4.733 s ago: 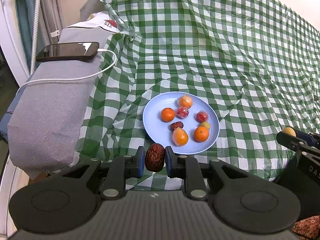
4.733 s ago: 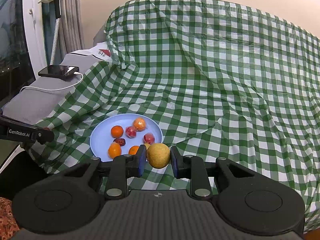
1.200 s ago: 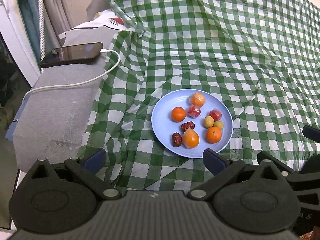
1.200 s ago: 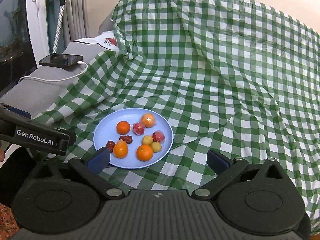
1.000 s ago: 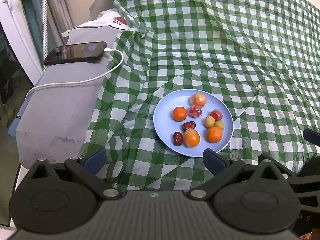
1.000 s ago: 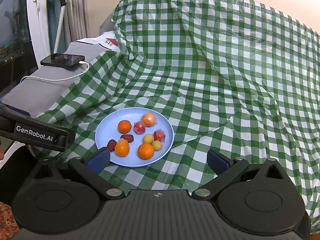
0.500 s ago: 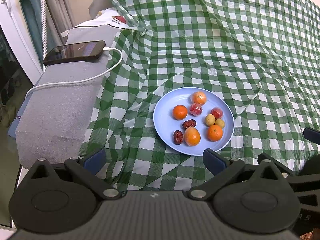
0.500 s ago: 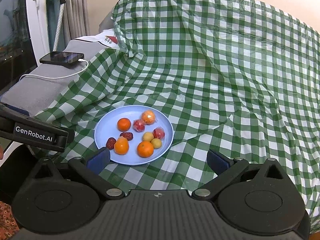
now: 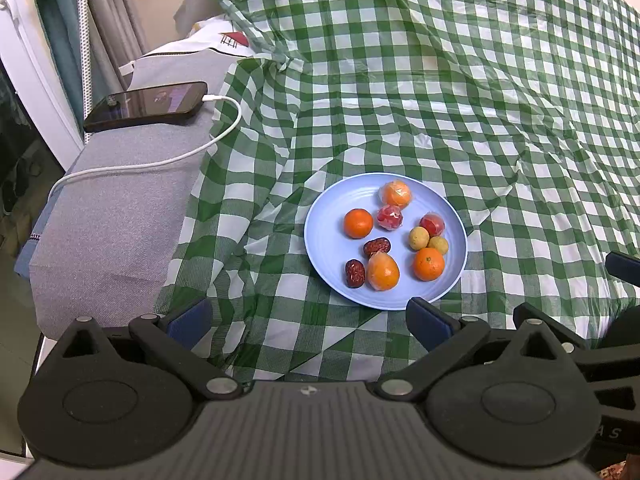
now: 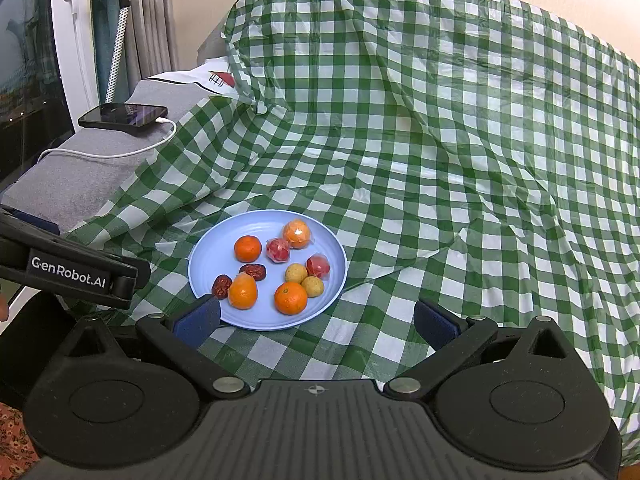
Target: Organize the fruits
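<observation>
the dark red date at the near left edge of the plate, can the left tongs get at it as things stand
Probably yes. The left tongs are open and empty, and the date lies near the blue plate's front rim with only cloth between. A wrapped orange fruit touches its right side, so the fit is tight.

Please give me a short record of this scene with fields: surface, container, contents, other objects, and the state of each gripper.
surface: green-and-white checked cloth, wrinkled
container: light blue plate lying on the cloth
contents: two bare oranges, two wrapped orange fruits, two wrapped red fruits, two small yellow fruits, two red dates
other objects: smartphone with white cable on a grey cushion
left gripper: open, holding nothing
right gripper: open, holding nothing
</observation>
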`<state>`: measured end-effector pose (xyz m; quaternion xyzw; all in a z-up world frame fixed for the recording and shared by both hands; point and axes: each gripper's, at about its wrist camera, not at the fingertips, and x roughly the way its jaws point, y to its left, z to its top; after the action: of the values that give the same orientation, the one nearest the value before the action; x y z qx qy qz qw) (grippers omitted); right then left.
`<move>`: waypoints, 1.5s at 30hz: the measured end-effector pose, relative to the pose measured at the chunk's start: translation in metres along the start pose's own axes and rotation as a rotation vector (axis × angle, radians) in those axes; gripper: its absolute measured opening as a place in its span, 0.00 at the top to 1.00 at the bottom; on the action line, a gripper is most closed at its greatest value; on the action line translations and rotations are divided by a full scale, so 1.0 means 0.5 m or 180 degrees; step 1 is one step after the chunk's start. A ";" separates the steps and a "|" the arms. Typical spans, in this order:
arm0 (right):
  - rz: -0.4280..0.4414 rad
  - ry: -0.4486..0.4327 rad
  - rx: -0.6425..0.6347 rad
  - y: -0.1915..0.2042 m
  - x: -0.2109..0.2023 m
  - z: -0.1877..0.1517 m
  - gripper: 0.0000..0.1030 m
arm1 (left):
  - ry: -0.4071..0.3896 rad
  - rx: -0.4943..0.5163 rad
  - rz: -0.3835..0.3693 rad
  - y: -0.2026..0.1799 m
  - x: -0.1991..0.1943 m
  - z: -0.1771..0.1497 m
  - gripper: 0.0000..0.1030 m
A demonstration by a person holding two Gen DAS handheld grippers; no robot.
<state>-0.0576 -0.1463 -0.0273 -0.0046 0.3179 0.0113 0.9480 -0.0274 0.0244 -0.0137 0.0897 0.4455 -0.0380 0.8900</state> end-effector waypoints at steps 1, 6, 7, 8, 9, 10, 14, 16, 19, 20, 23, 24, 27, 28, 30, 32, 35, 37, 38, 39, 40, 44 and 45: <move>0.0000 -0.0001 -0.0002 -0.001 -0.001 -0.001 0.01 | -0.0004 -0.0003 0.0000 0.000 0.000 0.000 0.00; -0.0003 0.0002 0.0004 0.002 0.000 0.000 0.01 | 0.0009 0.0000 0.0014 0.001 0.002 0.001 0.00; 0.0000 0.0003 0.0004 0.001 0.000 0.000 0.01 | 0.0004 0.0003 0.0033 0.001 0.002 0.001 0.00; 0.0001 0.0002 0.0003 0.001 0.000 -0.001 0.01 | 0.0000 0.0006 0.0046 0.001 0.002 0.000 0.00; -0.0002 0.0002 0.0004 0.002 0.001 0.000 0.01 | 0.0000 0.0008 0.0050 0.001 0.002 0.001 0.00; -0.0002 0.0003 0.0005 0.002 0.001 0.000 0.01 | 0.0004 0.0010 0.0050 0.001 0.003 0.000 0.00; -0.0003 0.0001 0.0009 0.002 0.001 0.000 0.01 | 0.0008 0.0033 0.0064 0.000 0.004 0.000 0.00; -0.0004 0.0004 0.0011 0.001 0.000 0.000 0.01 | 0.0008 0.0043 0.0075 -0.001 0.004 -0.001 0.00; -0.0003 0.0006 0.0013 0.004 0.002 -0.001 0.01 | 0.0017 0.0051 0.0075 0.000 0.005 -0.002 0.00; -0.0002 0.0006 0.0012 0.003 0.003 0.000 0.01 | 0.0019 0.0052 0.0074 0.000 0.005 -0.002 0.00; -0.0003 0.0007 0.0014 0.003 0.002 0.000 0.01 | 0.0018 0.0055 0.0076 0.001 0.005 -0.002 0.00; -0.0002 0.0007 0.0015 0.003 0.003 0.000 0.01 | 0.0019 0.0058 0.0076 0.000 0.005 -0.002 0.00; -0.0003 0.0006 0.0015 0.003 0.003 0.000 0.01 | 0.0019 0.0068 0.0080 0.000 0.005 -0.002 0.00; -0.0003 0.0006 0.0015 0.003 0.003 0.000 0.01 | 0.0018 0.0072 0.0080 0.000 0.005 -0.002 0.00; -0.0001 0.0006 0.0013 0.002 0.003 0.000 0.01 | 0.0017 0.0074 0.0080 0.000 0.005 -0.002 0.00; -0.0001 0.0007 0.0015 0.002 0.003 0.000 0.01 | 0.0017 0.0075 0.0082 0.000 0.005 -0.002 0.00; 0.0001 0.0006 0.0016 0.002 0.003 -0.001 0.01 | 0.0012 0.0090 0.0095 0.000 0.005 -0.002 0.00; -0.0001 0.0008 0.0016 0.002 0.003 0.000 0.01 | 0.0007 0.0106 0.0104 0.000 0.005 -0.002 0.00; 0.0000 0.0007 0.0016 0.001 0.003 0.000 0.01 | 0.0009 0.0109 0.0105 0.000 0.005 -0.002 0.00; 0.0000 0.0006 0.0017 0.001 0.003 0.000 0.01 | 0.0008 0.0106 0.0104 0.000 0.005 -0.002 0.00; 0.0001 0.0007 0.0018 0.001 0.003 -0.001 0.01 | 0.0006 0.0108 0.0106 0.000 0.005 -0.002 0.00; 0.0006 0.0012 0.0022 0.005 0.005 -0.002 0.01 | -0.0018 0.0124 0.0107 -0.001 0.003 -0.003 0.00; 0.0007 0.0009 0.0022 0.005 0.005 -0.002 0.01 | -0.0029 0.0131 0.0106 -0.002 0.002 -0.003 0.00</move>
<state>-0.0565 -0.1437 -0.0296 -0.0011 0.3193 0.0112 0.9476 -0.0279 0.0239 -0.0154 0.1153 0.4389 -0.0328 0.8905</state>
